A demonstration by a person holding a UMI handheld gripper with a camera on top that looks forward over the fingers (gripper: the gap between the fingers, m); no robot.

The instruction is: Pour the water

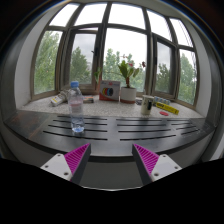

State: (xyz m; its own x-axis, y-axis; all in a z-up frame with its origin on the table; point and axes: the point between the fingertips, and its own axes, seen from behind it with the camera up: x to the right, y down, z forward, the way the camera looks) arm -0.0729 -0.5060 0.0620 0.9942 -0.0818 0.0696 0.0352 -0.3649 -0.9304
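A clear plastic water bottle (74,102) with a pale cap stands upright near the back of the grey table (120,128), beyond my left finger. Just in front of it sits a small clear glass (77,126). My gripper (112,160) is open, its two magenta-padded fingers (75,157) spread wide with nothing between them. The bottle and glass lie well ahead of the fingertips, off to the left.
A windowsill (130,103) behind the table carries a potted plant (128,80) in a white pot, a box (109,91), a small dark bottle (147,102) and a yellow item (166,107). Large windows with green trees fill the background.
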